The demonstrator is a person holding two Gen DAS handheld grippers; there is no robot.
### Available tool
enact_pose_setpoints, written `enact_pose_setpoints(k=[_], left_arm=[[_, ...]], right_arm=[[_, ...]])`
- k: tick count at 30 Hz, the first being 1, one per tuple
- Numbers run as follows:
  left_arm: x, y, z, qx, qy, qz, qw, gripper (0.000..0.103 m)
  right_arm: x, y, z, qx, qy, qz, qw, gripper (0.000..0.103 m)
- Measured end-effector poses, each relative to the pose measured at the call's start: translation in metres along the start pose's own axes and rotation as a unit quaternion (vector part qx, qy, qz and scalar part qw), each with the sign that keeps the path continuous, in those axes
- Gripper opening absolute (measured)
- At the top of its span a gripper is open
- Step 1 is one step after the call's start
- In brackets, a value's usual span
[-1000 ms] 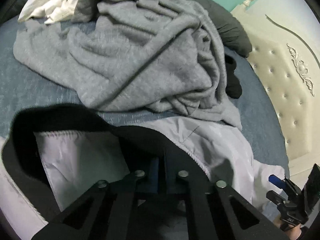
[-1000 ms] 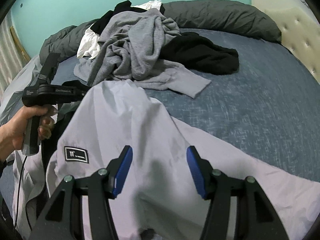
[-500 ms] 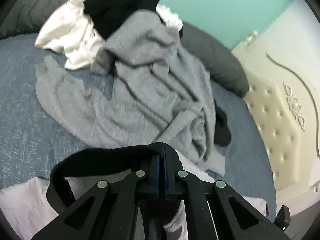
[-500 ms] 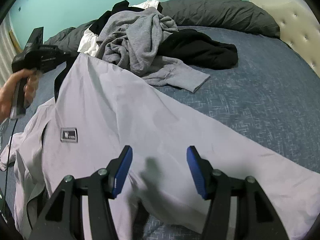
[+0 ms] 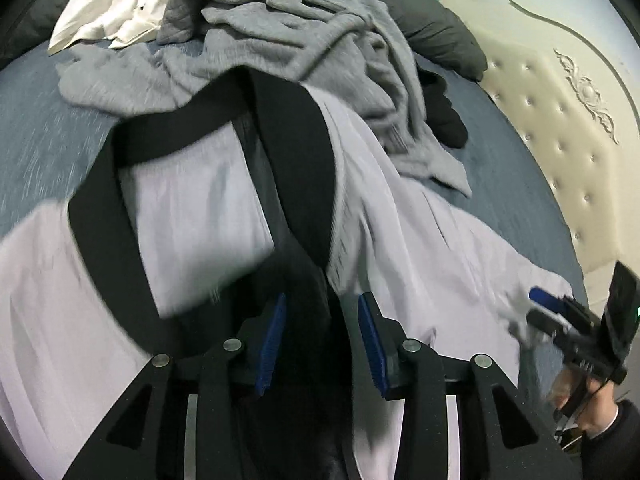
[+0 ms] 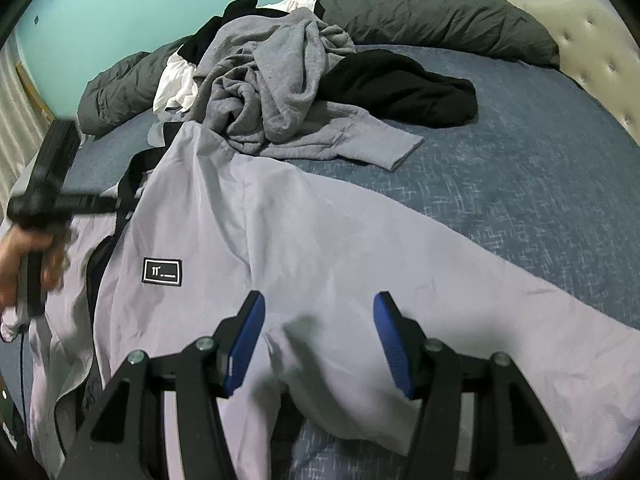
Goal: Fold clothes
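Trousers (image 6: 320,248) spread on bed (image 6: 540,168); clothes pile (image 6: 280,92) behind, touching waistband (image 5: 296,160).

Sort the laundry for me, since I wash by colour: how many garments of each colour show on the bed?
Pale lilac: 1, the jacket with black trim
Grey: 1, the crumpled sweatshirt
Black: 2, the garment right of the pile and one behind it
White: 1, the garment at the pile's left
Total: 5

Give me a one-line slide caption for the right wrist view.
Open right tool above light grey garment spread on blue bed; unfolded clothes pile behind.
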State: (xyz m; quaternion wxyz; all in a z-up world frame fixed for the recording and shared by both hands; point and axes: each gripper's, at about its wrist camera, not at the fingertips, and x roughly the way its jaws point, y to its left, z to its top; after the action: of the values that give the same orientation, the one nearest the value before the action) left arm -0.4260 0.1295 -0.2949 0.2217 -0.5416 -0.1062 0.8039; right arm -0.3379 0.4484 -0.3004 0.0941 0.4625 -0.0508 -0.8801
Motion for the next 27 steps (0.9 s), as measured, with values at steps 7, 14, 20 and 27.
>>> enact_pose_setpoints(k=[7,14,20,27], left_arm=[[0.011,-0.02,-0.031,-0.001,0.0,0.014,0.9999,0.039],[0.012,-0.02,-0.046,-0.09,-0.031,-0.013,0.9953,0.041],[-0.004,-0.013,-0.079,-0.137,-0.021,-0.075,0.9876,0.043],[-0.015,-0.017,-0.107,-0.131,-0.004,-0.112,0.985,0.045]], right_arm=[[-0.012,0.001,-0.009,0.004,0.001,-0.002,1.0,0.057],[-0.021,-0.002,-0.014,0.009,0.0,-0.001,1.0,0.057],[-0.023,-0.006,-0.019,0.015,0.004,-0.001,1.0,0.057],[-0.034,-0.002,-0.021,0.016,-0.001,0.003,1.0,0.057]])
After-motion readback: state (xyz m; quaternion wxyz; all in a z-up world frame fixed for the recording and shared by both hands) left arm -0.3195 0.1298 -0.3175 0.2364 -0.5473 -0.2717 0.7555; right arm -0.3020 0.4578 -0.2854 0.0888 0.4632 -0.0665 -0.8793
